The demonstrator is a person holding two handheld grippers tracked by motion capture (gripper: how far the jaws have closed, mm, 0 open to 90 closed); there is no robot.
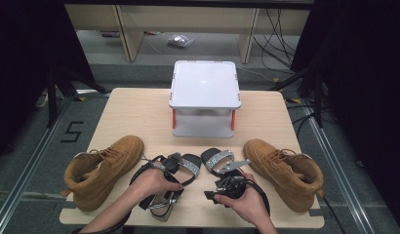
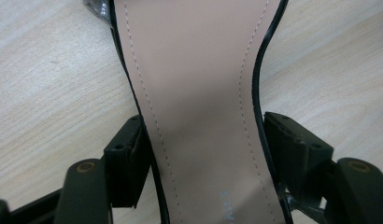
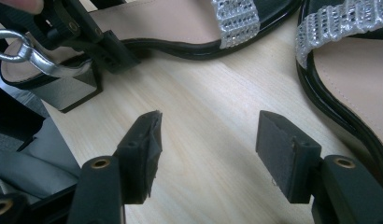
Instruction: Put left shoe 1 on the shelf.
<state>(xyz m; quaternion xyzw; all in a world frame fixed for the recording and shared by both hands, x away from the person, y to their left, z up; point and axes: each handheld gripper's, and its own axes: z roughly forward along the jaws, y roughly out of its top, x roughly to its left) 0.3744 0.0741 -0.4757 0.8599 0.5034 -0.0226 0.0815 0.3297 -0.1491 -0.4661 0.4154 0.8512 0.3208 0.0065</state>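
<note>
Two black sandals with glittery silver straps lie side by side near the table's front. My left gripper (image 1: 174, 165) (image 2: 201, 154) reaches over the left sandal (image 1: 189, 165) (image 2: 199, 93). Its jaws clamp the narrow waist of the pink insole from both sides, pads against the black edges. That sandal's silver block heel (image 3: 63, 91) rests on the table. My right gripper (image 1: 221, 179) (image 3: 208, 135) hovers open over bare wood between the two sandals, with nothing between its pads. The right sandal (image 1: 217, 160) (image 3: 358, 79) lies just beside its right jaw.
A tan lace-up boot (image 1: 103, 168) lies at the left of the table and another (image 1: 286, 168) at the right. A white two-tier stand (image 1: 205, 85) with orange posts sits at the table's far middle. Black curtains and cables flank the table.
</note>
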